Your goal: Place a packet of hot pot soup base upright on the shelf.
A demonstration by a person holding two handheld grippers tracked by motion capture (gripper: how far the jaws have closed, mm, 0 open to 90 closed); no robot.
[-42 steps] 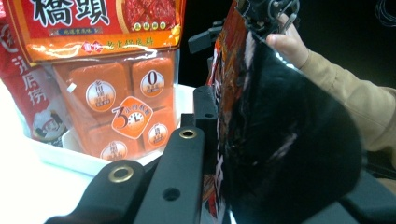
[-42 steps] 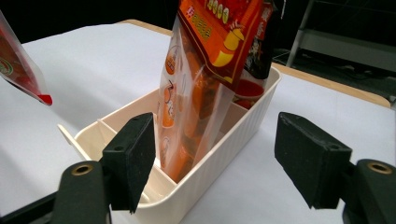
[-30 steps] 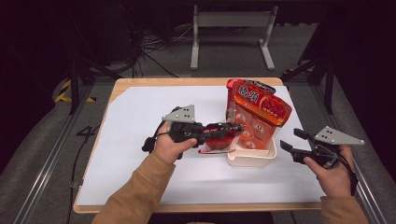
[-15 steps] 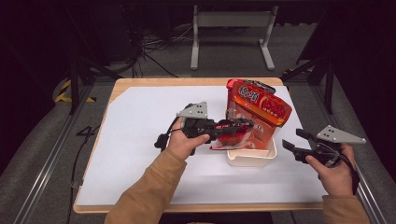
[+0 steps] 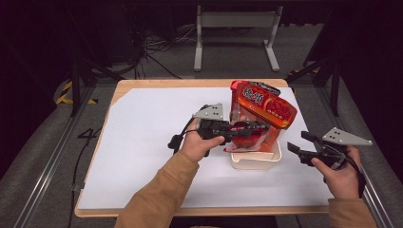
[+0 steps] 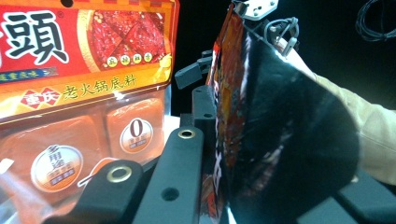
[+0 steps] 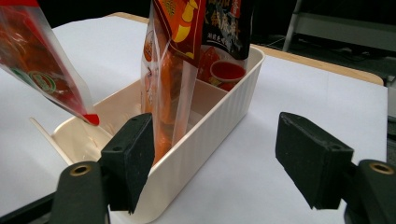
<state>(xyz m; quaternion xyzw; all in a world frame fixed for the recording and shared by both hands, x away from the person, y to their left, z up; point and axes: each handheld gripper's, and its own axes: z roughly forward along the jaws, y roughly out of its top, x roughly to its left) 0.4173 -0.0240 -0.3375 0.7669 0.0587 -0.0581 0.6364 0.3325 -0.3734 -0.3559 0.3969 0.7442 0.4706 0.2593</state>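
A white ribbed bin (image 5: 256, 160) stands at the table's right middle. Red hot-pot seasoning packets (image 5: 262, 105) stand upright in it. My left gripper (image 5: 259, 128) is shut on another red packet (image 5: 246, 134) and holds it over the bin's near end. In the left gripper view my left gripper (image 6: 212, 116) clamps the packet's dark edge (image 6: 280, 140), beside a standing packet (image 6: 84, 70). My right gripper (image 5: 298, 142) is open, just right of the bin. Between its open jaws, the right gripper (image 7: 222, 158) frames the bin (image 7: 210, 121), a standing packet (image 7: 187, 56) and the held packet's corner (image 7: 42, 65).
White paper (image 5: 142, 142) covers the wooden table (image 5: 157, 84). Dark floor, cables and a metal stand (image 5: 235, 33) lie beyond the far edge. Free room spreads over the left half of the paper.
My left gripper has carried its red packet rightward, from beside the bin to over it. The right gripper has barely shifted.
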